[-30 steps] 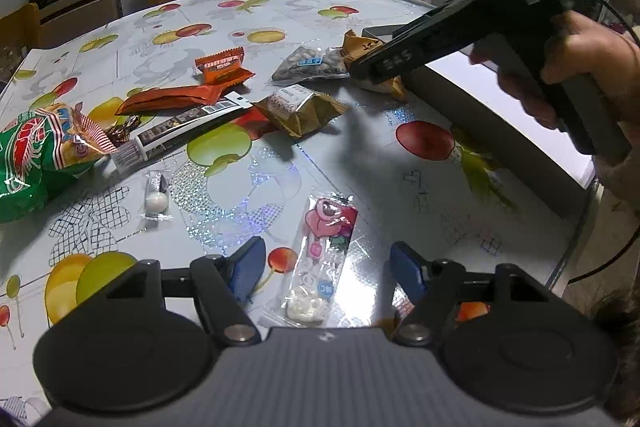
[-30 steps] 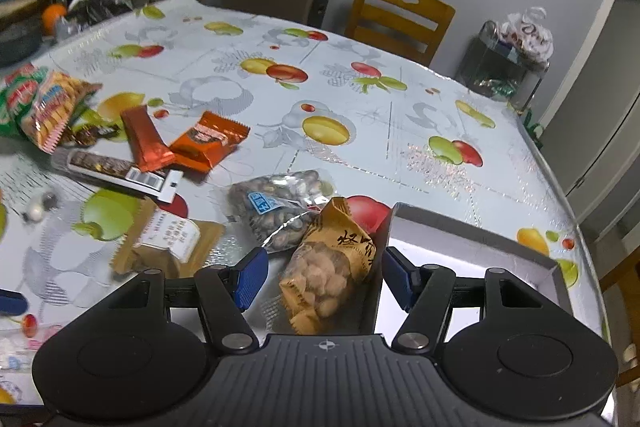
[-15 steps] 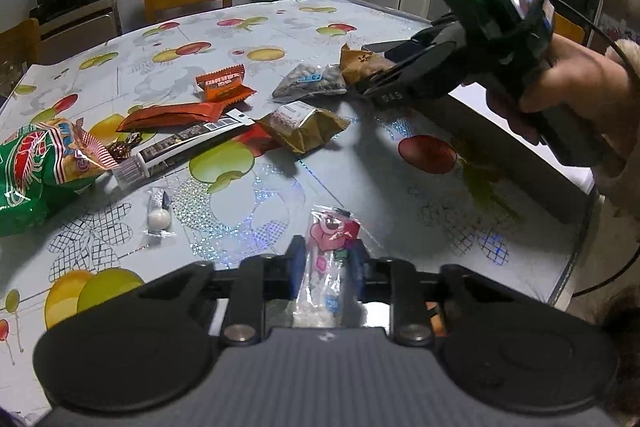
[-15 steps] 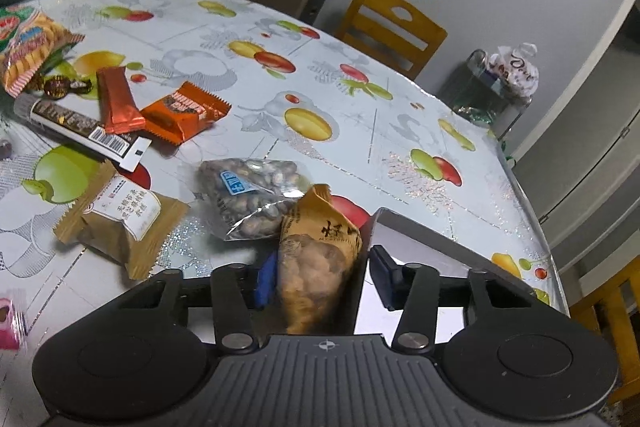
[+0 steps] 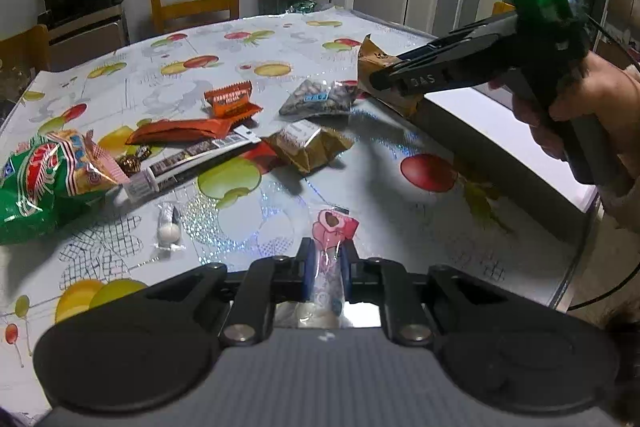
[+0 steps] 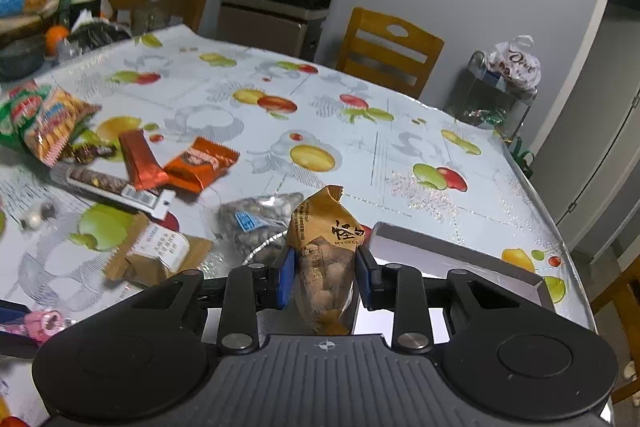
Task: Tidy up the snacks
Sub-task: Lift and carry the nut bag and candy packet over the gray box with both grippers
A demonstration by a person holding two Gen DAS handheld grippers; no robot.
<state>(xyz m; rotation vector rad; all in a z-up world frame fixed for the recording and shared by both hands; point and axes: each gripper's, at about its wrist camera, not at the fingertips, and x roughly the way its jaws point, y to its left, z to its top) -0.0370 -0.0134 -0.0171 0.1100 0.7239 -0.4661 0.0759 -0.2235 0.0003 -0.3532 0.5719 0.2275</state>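
Left fingers [image 5: 308, 273] pinch pink candy packet [image 5: 330, 259]; right fingers [image 6: 286, 277] pinch peanut bag [image 6: 326, 259] beside box rim [image 6: 452, 247]

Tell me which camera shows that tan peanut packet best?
The right wrist view: the tan peanut packet fills the centre, label readable, clamped in the right gripper. The left wrist view shows it only far off, partly hidden behind that gripper.

I read "Dove" on white bag [image 6: 516, 63] on far-right rack | "MYSTE…" under a large Chinese character on tan snack pouch [image 6: 326, 251] between my right gripper's pads | "OAS" on black gripper body [image 5: 424, 81], right side of left view | other wrapper print: illegible to me
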